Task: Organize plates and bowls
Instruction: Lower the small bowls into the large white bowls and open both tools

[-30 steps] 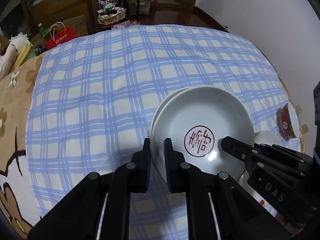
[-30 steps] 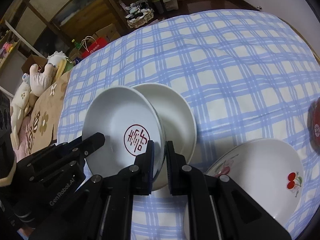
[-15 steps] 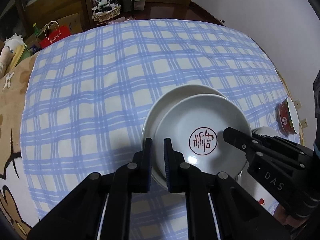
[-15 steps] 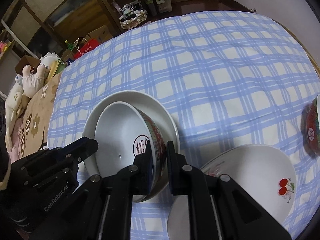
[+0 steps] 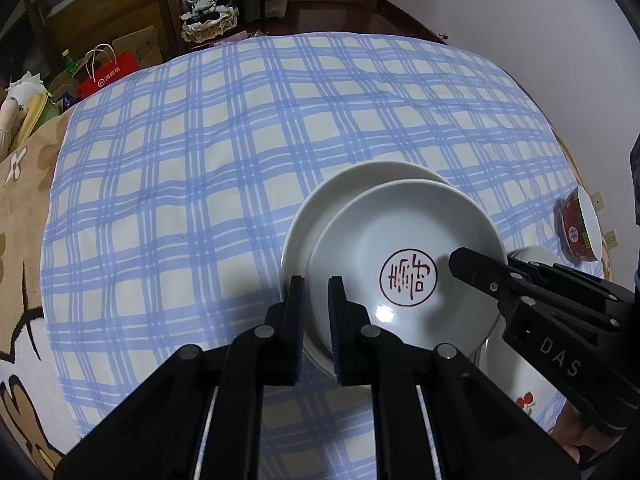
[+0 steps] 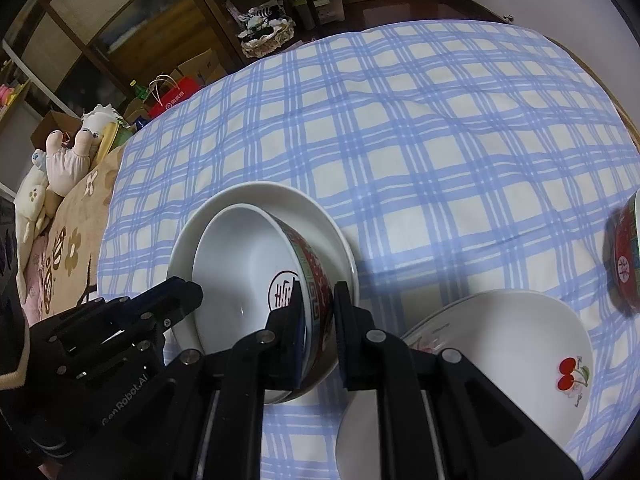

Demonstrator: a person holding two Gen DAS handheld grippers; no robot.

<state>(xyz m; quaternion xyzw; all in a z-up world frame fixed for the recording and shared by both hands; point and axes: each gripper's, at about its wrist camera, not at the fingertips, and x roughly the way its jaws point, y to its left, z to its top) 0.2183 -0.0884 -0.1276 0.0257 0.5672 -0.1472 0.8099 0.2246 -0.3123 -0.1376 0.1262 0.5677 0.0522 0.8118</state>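
Blue-and-white checked cloth [image 5: 200, 168] covers the counter, with cluttered shelving behind. On it lies a white plate [image 6: 320, 216], and inside that sits a red-patterned bowl [image 5: 404, 264] bearing a red seal mark. The left gripper [image 5: 317, 312] has its jaws closed narrow on the bowl's near rim; the right gripper [image 6: 320, 316] clamps the same bowl's wall from the opposite side. A cherry-printed bowl [image 6: 500, 344] stands just beside the plate, and a second red bowl [image 5: 580, 228] lies tilted near the counter's edge.
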